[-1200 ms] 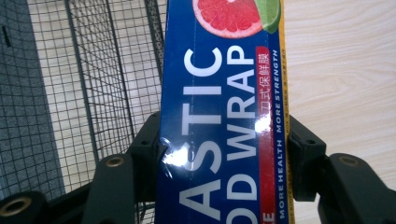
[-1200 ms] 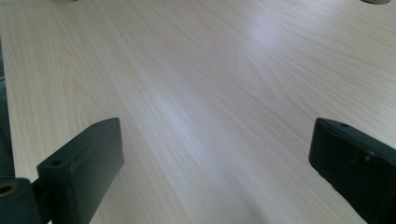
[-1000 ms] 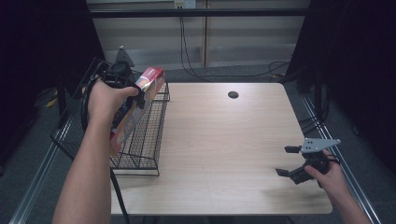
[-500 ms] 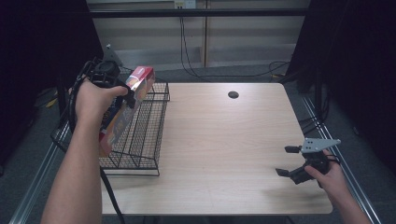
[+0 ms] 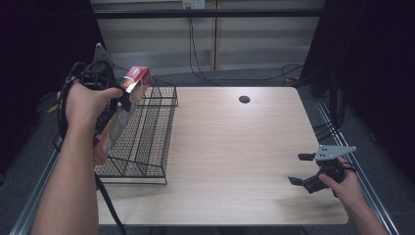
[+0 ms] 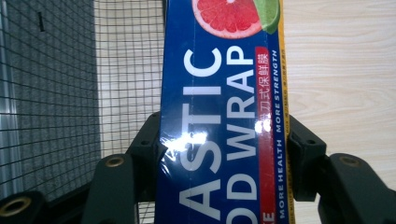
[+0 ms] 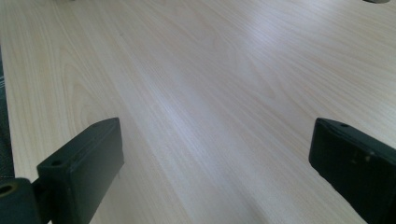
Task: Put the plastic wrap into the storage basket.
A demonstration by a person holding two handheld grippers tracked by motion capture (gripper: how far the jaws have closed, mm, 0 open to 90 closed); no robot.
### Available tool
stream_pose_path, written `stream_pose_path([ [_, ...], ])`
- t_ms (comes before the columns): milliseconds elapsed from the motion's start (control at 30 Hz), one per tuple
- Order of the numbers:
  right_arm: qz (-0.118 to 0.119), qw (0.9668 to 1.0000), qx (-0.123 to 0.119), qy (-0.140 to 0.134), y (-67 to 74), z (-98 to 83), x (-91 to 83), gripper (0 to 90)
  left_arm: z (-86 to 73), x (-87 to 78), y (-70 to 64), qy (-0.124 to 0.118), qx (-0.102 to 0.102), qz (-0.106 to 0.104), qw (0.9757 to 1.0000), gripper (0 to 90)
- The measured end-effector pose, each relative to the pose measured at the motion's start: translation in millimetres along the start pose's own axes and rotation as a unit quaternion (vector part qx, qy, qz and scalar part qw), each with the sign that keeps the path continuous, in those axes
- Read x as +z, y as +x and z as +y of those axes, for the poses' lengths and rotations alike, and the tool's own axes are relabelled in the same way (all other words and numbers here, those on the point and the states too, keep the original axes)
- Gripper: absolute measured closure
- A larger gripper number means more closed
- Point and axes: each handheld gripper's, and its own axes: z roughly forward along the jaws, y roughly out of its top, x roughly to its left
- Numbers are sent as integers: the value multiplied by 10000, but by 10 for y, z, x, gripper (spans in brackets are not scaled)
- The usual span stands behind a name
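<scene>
**Long box, short grip: risks over the basket**

The left gripper (image 5: 117,100) pinches the box (image 6: 219,121) across its narrow width, jaws pressed on both long edges; the box hangs tilted over the left side of the wire basket (image 5: 147,147), at the table's (image 5: 235,147) left edge; whether its low end touches the wire I cannot tell. The right gripper (image 5: 306,171) rests near the right near corner, its jaws spread wide with only bare wood between them.

The likely trouble, as I judge it: the glossy wrapper gives the pads little bite, so the box could pivot or slide in the grip; its low end may catch the mesh or rim and drag the light basket off the table's left edge; a release from this height and tilt could send it outside the basket.
</scene>
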Motion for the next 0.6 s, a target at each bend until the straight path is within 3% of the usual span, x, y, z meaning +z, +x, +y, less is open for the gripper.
stream_pose_path([
  [233, 41, 10000, -12, 28, 4, 3, 16, 27, -26, -22, 95, -22, -153, -47, 9999, 433],
  [600, 58, 10000, -30, 52, 10, 8, 28, 27, -46, -64, 210, -84, -244, 52, 9997, 432],
])
